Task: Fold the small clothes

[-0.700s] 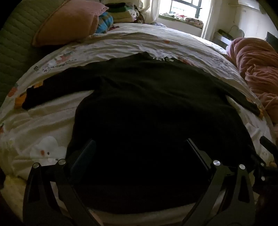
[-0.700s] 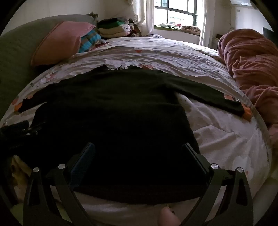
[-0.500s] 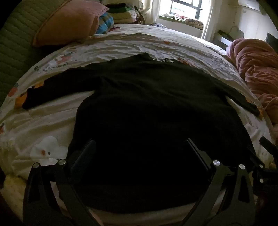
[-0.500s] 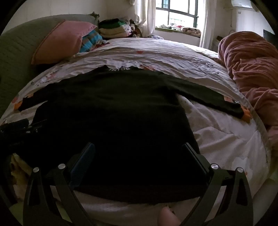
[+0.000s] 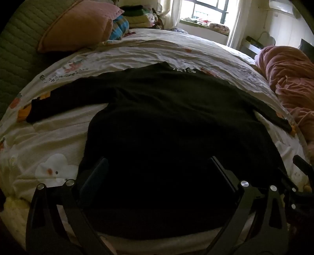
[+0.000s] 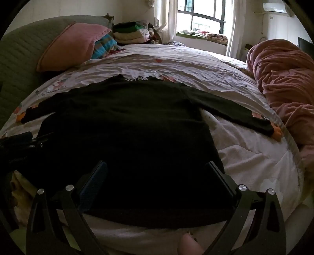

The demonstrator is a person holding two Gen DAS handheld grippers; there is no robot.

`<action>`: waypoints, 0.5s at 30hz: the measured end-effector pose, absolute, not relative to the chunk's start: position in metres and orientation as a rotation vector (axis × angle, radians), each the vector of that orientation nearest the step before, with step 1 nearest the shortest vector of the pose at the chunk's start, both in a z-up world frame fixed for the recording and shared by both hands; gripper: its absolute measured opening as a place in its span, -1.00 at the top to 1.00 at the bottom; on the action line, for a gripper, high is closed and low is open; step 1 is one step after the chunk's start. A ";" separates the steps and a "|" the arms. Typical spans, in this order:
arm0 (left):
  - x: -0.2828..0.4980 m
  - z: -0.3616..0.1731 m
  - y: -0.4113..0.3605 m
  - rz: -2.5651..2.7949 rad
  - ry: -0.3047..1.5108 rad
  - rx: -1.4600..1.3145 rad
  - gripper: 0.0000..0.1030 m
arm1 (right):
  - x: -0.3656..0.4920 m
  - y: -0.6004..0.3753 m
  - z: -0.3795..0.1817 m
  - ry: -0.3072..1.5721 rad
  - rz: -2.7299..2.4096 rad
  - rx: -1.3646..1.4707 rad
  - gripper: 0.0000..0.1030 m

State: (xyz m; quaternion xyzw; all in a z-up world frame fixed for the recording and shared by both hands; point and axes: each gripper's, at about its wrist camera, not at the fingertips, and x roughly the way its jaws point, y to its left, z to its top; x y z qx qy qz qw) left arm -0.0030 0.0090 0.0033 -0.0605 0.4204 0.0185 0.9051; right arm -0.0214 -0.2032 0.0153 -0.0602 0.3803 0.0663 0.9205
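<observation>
A black long-sleeved top (image 5: 166, 121) lies spread flat on the bed, both sleeves stretched out, collar at the far side; it also shows in the right wrist view (image 6: 127, 129). My left gripper (image 5: 159, 166) is open and empty, hovering over the hem's left part. My right gripper (image 6: 156, 168) is open and empty over the hem's right part. The left sleeve cuff (image 5: 31, 115) and right sleeve cuff (image 6: 270, 129) have orange trim. Each gripper appears at the edge of the other's view.
The bed has a white patterned sheet (image 5: 49, 141). A pink pillow (image 5: 78, 25) and folded clothes (image 6: 129, 33) sit at the far left by a green headboard (image 5: 13, 49). A pink blanket (image 6: 284, 78) is bunched at the right. A window (image 6: 204, 17) is behind.
Both grippers have tilted slightly, with the view shifting a little upward. The top has not moved.
</observation>
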 end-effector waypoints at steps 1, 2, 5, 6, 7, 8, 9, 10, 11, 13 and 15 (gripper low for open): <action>-0.003 0.003 0.009 0.040 0.867 -0.122 -0.82 | -0.021 -0.204 0.015 0.782 0.136 -0.123 -0.92; -0.003 0.004 0.009 0.041 0.868 -0.123 -0.82 | -0.021 -0.204 0.015 0.783 0.137 -0.122 -0.92; -0.004 0.005 0.009 0.042 0.866 -0.123 -0.82 | -0.023 -0.203 0.015 0.787 0.134 -0.122 -0.92; -0.004 0.005 0.009 0.040 0.865 -0.124 -0.82 | -0.023 -0.203 0.015 0.787 0.135 -0.122 -0.92; -0.004 0.005 0.008 0.039 0.864 -0.122 -0.82 | -0.023 -0.202 0.015 0.786 0.134 -0.123 -0.92; -0.004 0.005 0.010 0.041 0.865 -0.123 -0.82 | -0.023 -0.202 0.016 0.786 0.133 -0.123 -0.92; -0.004 0.006 0.009 0.043 0.864 -0.124 -0.82 | -0.023 -0.202 0.016 0.786 0.134 -0.122 -0.92; -0.004 0.005 0.009 0.042 0.864 -0.124 -0.82 | -0.023 -0.202 0.016 0.787 0.134 -0.123 -0.92; -0.004 0.006 0.009 0.043 0.865 -0.124 -0.82 | -0.023 -0.202 0.016 0.787 0.134 -0.123 -0.92; -0.005 0.006 0.008 0.042 0.864 -0.123 -0.82 | -0.023 -0.201 0.016 0.788 0.134 -0.123 -0.92; -0.005 0.006 0.008 0.041 0.863 -0.122 -0.82 | -0.023 -0.201 0.016 0.787 0.133 -0.123 -0.92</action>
